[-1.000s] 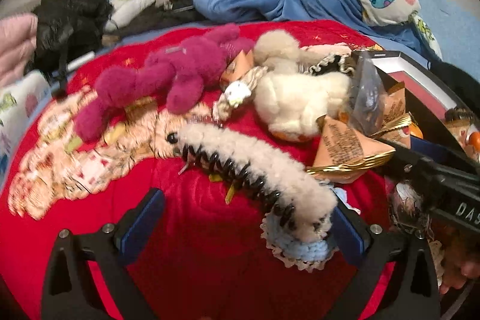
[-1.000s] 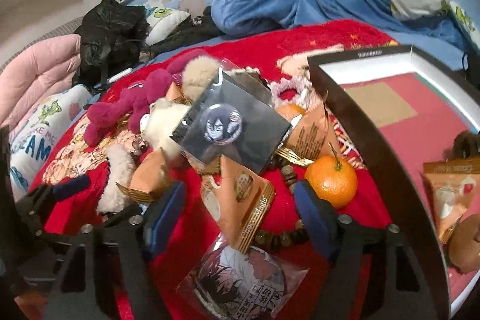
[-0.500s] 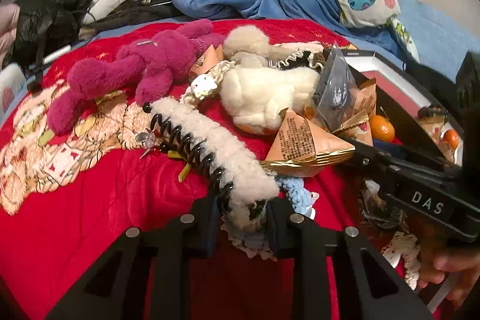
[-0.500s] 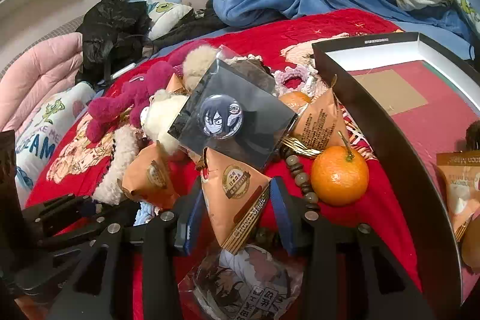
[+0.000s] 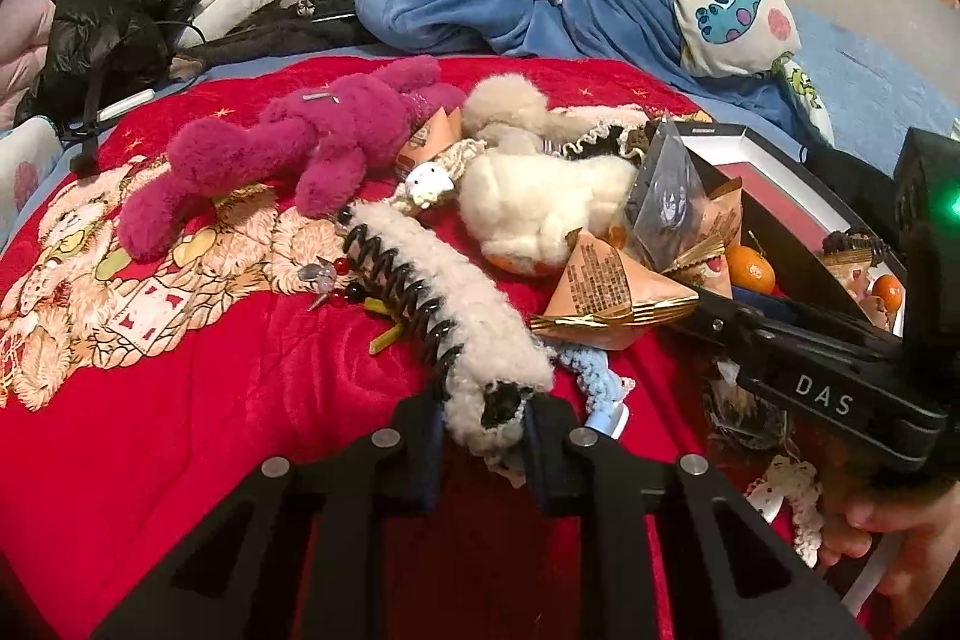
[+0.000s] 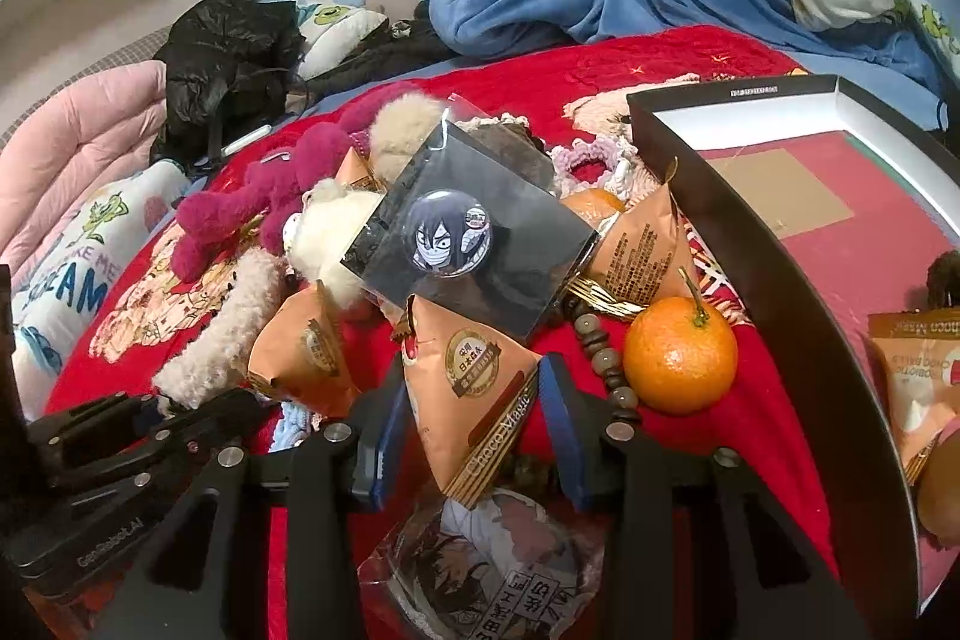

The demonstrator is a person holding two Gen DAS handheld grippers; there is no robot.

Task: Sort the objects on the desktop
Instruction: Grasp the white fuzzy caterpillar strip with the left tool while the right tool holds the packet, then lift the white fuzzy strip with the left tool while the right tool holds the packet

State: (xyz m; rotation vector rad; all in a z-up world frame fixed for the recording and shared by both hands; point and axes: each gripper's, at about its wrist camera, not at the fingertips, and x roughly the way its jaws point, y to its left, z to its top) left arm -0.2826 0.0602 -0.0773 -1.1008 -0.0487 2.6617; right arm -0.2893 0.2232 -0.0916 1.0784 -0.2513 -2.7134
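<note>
Left claw (image 5: 483, 421) clamps the fuzzy clip's (image 5: 444, 304) near end, mid-bed; right claw (image 6: 474, 403) pinches a pouch (image 6: 465, 376) beside the box (image 6: 786, 292). Risk — clip teeth snag yarn (image 5: 591, 382); the pouch drags beads (image 6: 606, 358).

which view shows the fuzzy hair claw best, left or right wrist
The left wrist view. There the fuzzy hair claw runs lengthwise up the frame, black teeth visible, its near end clamped in the left gripper. The right wrist view shows only its fuzzy back at the left, partly hidden behind an orange snack packet.
</note>
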